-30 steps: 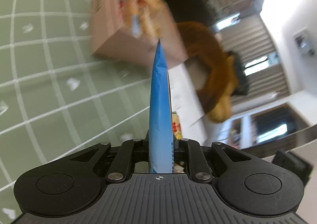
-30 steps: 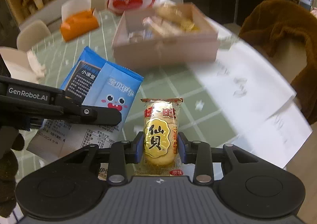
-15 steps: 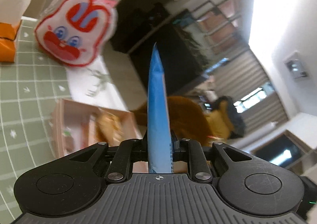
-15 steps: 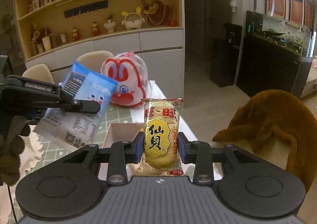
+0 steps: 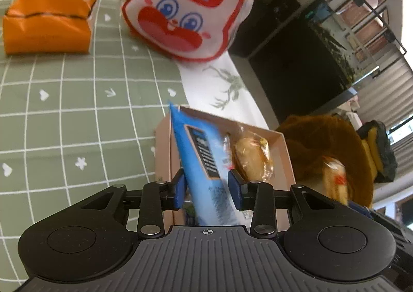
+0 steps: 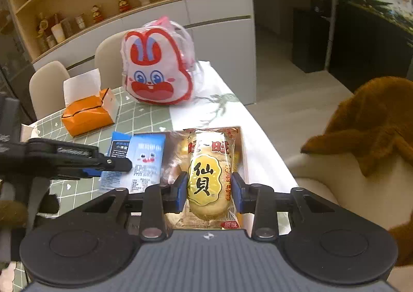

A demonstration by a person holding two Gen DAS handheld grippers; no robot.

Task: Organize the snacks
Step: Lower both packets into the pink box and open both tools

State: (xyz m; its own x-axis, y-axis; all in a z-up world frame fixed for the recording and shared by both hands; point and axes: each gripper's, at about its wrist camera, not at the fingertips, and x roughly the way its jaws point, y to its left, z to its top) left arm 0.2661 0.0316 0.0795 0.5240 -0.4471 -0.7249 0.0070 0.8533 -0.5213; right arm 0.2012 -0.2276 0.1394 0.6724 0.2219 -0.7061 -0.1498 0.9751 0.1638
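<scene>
My left gripper [image 5: 206, 192] is open, its jaws apart around a blue snack packet [image 5: 204, 163] that leans loose over the cardboard box [image 5: 162, 152]. The box holds wrapped yellow snacks [image 5: 253, 160]. In the right wrist view the same blue packet [image 6: 144, 160] lies at the box's left side beside my left gripper's fingers [image 6: 113, 163]. My right gripper [image 6: 209, 192] has its jaws apart around a yellow rice-cracker pack [image 6: 209, 178] over the box [image 6: 244, 157].
A rabbit-face bag [image 6: 157, 72] and an orange tissue box [image 6: 87, 116] stand farther back on the green checked tablecloth [image 5: 64, 124]. A brown furry chair cover [image 6: 369, 121] is to the right. The table's right edge runs beside the box.
Both grippers swung over the box and came down. The left jaws, shut on the blue packet before, have opened and the packet tilts loose. The right jaws have widened around the cracker pack.
</scene>
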